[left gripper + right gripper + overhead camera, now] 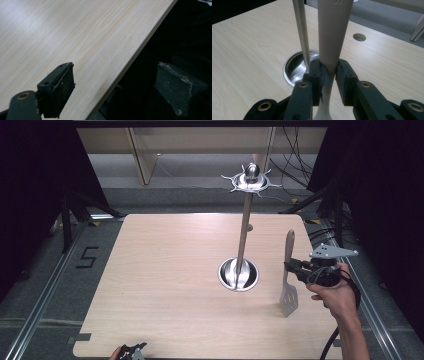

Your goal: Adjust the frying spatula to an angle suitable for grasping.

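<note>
A beige slotted spatula [289,280] stands upright near the table's right side, blade down and touching the wood. My right gripper [291,266] is shut on its neck, and in the right gripper view the handle [332,32] rises from between the jaws of that gripper [329,72]. A steel utensil stand rises from a round base [238,274] at mid-table, with a thin pole [244,227] and a hooked crown [251,180] on top. My left gripper [132,352] is at the table's front edge, and in the left gripper view it [125,85] is open with nothing between the jaws.
The light wooden table [165,280] has a small round hole [359,37] behind the stand. Dark floor, metal rails and cables surround the table. In the left gripper view the table edge [140,50] runs diagonally, with darkness beyond it.
</note>
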`<state>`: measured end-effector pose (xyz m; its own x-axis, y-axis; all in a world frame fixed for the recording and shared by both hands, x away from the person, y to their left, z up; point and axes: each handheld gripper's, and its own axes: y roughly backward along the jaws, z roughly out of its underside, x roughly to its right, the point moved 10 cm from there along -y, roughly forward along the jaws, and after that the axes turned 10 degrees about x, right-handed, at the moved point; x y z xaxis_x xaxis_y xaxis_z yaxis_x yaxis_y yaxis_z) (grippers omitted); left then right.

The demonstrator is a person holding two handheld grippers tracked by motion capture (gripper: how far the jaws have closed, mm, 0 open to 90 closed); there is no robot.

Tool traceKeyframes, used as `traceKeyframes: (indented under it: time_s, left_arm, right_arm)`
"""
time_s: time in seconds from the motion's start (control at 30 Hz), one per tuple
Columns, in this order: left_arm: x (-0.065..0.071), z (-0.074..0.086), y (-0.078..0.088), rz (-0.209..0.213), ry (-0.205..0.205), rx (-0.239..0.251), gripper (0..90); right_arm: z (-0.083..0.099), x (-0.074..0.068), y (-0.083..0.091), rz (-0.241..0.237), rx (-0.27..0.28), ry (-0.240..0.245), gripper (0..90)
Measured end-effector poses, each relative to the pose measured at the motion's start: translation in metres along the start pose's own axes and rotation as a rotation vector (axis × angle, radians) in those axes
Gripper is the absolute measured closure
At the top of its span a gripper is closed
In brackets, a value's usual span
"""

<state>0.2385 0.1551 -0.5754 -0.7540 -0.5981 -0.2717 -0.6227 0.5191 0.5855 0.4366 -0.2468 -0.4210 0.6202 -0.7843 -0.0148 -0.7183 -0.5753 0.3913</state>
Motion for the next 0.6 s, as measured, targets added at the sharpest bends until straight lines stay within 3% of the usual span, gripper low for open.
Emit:
traceKeyframes:
  time_s: [0.1, 0.17, 0.2, 0.27, 0.3, 0.4, 0.43, 0.5, 0.6]
  left_arm:
    - [0.000, 0.000, 0.002, 0.000, -0.007, -0.006, 14.9]
    - [-0.001, 0.000, 0.001, -0.007, 0.001, -0.001, 14.9]
    - [-0.001, 0.000, 0.002, -0.001, -0.007, -0.009, 14.9]
    - [-0.001, 0.000, 0.002, 0.001, -0.005, -0.006, 14.9]
    - [-0.001, 0.000, 0.002, 0.001, -0.006, -0.007, 14.9]
    - [0.000, -0.001, 0.000, -0.001, 0.019, 0.012, 14.9]
    - [-0.001, 0.000, 0.001, -0.003, -0.001, 0.000, 14.9]
    - [0.001, -0.001, 0.000, 0.004, 0.022, 0.015, 14.9]
    - [0.001, -0.001, 0.001, 0.020, 0.017, 0.005, 14.9]
  right_arm:
    - [-0.004, -0.001, -0.001, 0.000, 0.021, -0.002, 75.8]
    - [-0.007, 0.000, 0.001, -0.012, 0.026, 0.027, 75.8]
    - [-0.009, -0.002, 0.001, -0.003, 0.041, -0.005, 75.8]
    - [-0.010, -0.002, 0.002, -0.015, 0.035, 0.005, 75.8]
    - [-0.015, -0.002, 0.000, -0.011, 0.075, 0.012, 75.8]
    - [-0.016, -0.004, -0.002, -0.022, 0.075, 0.006, 75.8]
    - [-0.017, -0.005, -0.003, -0.025, 0.078, 0.010, 75.8]
    - [-0.019, -0.008, -0.004, -0.042, 0.070, 0.010, 75.8]
    - [-0.024, -0.009, -0.008, -0.039, 0.092, 0.005, 75.8]
